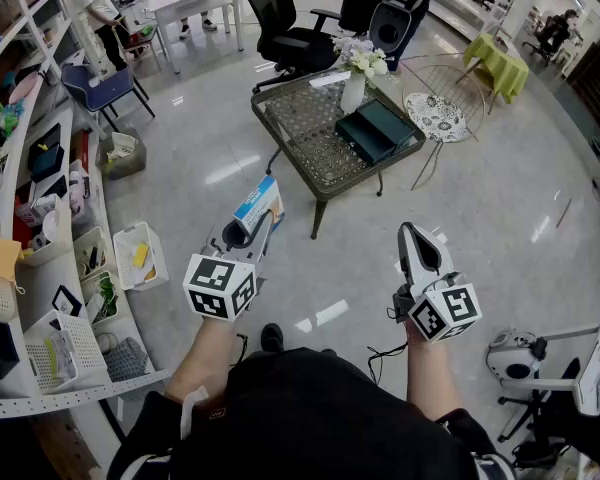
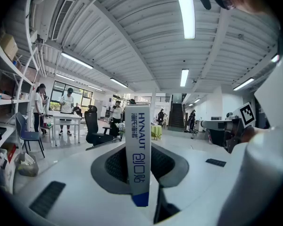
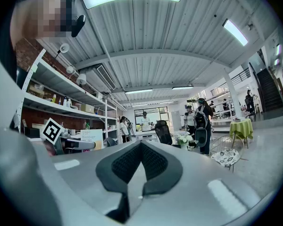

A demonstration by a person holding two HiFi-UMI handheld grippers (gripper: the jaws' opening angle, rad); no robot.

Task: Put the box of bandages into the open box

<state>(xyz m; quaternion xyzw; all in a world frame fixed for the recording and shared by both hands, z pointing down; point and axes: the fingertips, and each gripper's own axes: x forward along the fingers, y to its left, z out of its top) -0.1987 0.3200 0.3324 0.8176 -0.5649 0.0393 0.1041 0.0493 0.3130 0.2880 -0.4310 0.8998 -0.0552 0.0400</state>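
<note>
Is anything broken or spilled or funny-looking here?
Nothing stands out. The left gripper grips the box of bandages, the right gripper is shut and empty, and the open box sits flat on the table beside the vase.

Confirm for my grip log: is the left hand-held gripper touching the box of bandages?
Touching. The left gripper view shows the box of bandages pinched upright between the left hand-held gripper's pads.

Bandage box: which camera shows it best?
The left gripper view: the bandage box stands centred, gripped in the left claw, its print readable. The head view shows it small, poking out of that claw; the right gripper view catches it far left, distant.
</note>
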